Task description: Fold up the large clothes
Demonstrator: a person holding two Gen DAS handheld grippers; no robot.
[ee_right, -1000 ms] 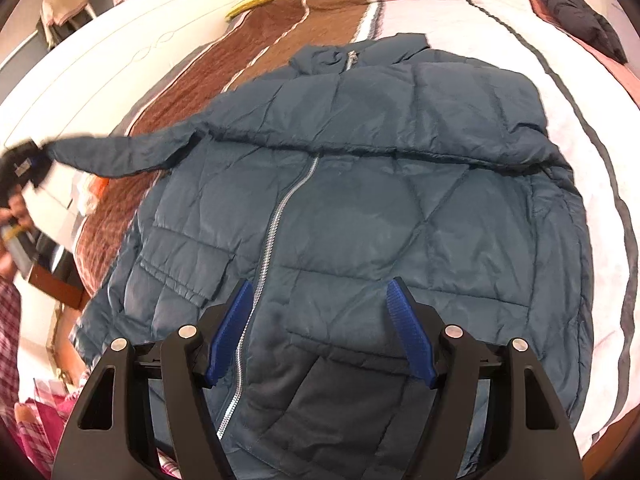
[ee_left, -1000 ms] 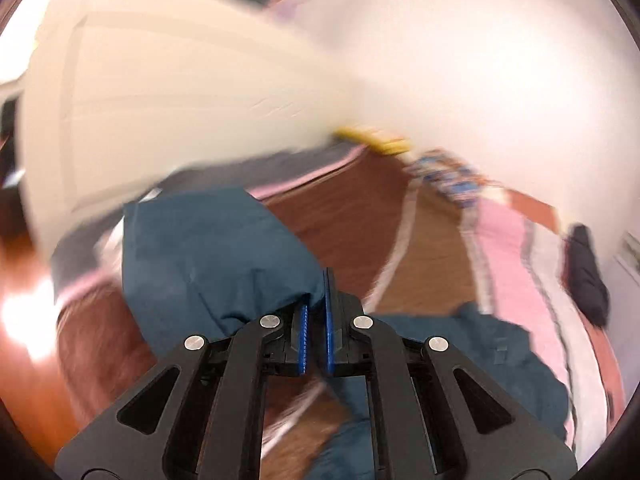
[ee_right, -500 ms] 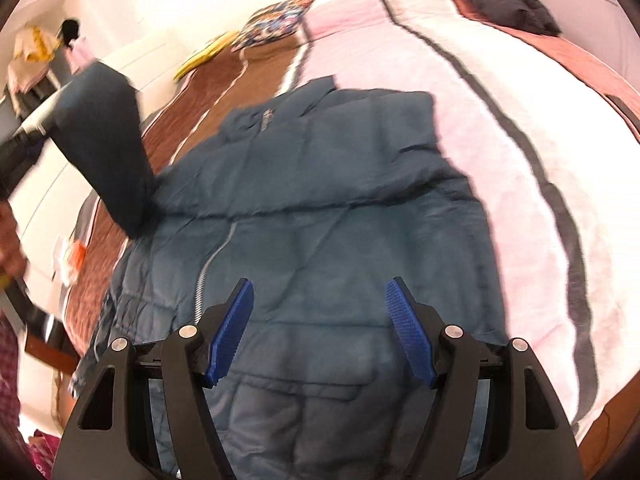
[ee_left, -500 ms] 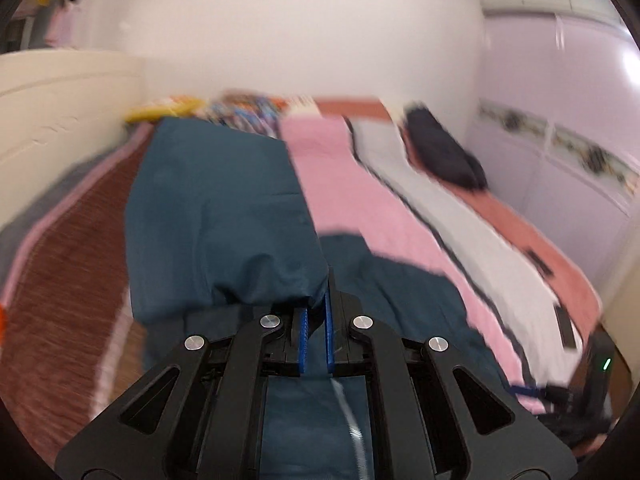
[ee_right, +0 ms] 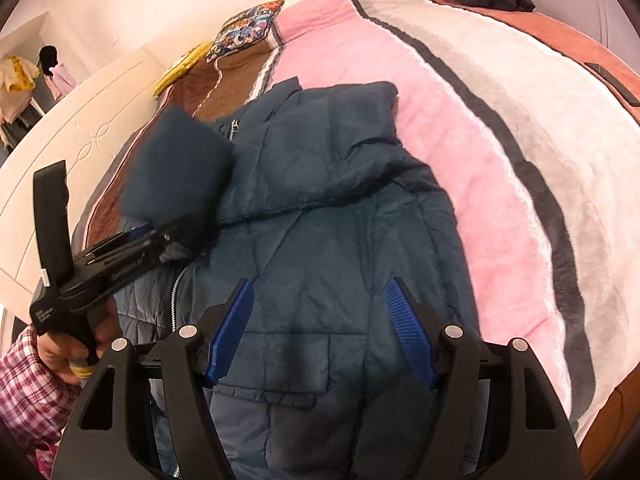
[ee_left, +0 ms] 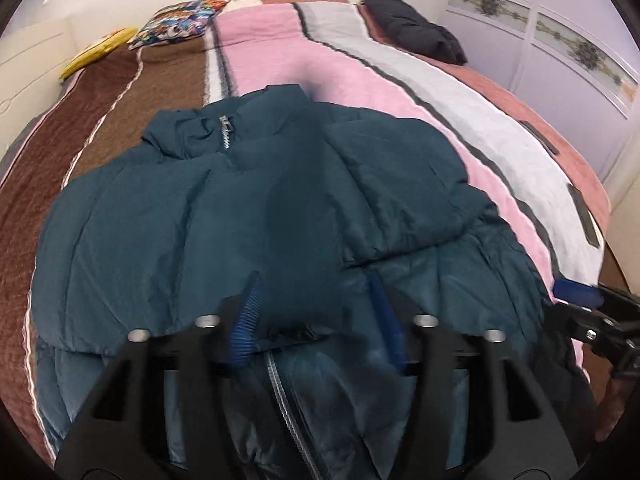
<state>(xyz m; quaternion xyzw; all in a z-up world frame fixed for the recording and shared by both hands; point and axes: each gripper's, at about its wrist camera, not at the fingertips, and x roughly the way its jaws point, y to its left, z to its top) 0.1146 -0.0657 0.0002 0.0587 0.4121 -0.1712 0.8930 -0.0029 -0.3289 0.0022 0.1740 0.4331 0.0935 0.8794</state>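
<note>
A dark teal puffer jacket [ee_left: 280,208] lies front up on the bed, zipper [ee_left: 225,133] closed, both sleeves folded across its chest. My left gripper [ee_left: 314,312] is open just above the cuff of the left sleeve [ee_left: 296,326], which lies between its fingers. In the right wrist view the left gripper [ee_right: 152,236] sits at the sleeve [ee_right: 176,168] over the jacket [ee_right: 340,240]. My right gripper [ee_right: 320,328] is open and empty above the jacket's lower right front. It shows at the right edge of the left wrist view [ee_left: 576,296].
The bed has a striped blanket, brown [ee_left: 160,76], pink [ee_left: 288,44] and grey-white [ee_right: 560,128]. A patterned pillow [ee_left: 180,26], a yellow item [ee_left: 96,52] and a dark folded garment [ee_left: 412,26] lie near the head. A white headboard [ee_right: 80,132] runs on the left.
My left gripper carried the left sleeve across onto the jacket's chest and opened, letting it go. My right gripper stayed open and shifted over the jacket's right side.
</note>
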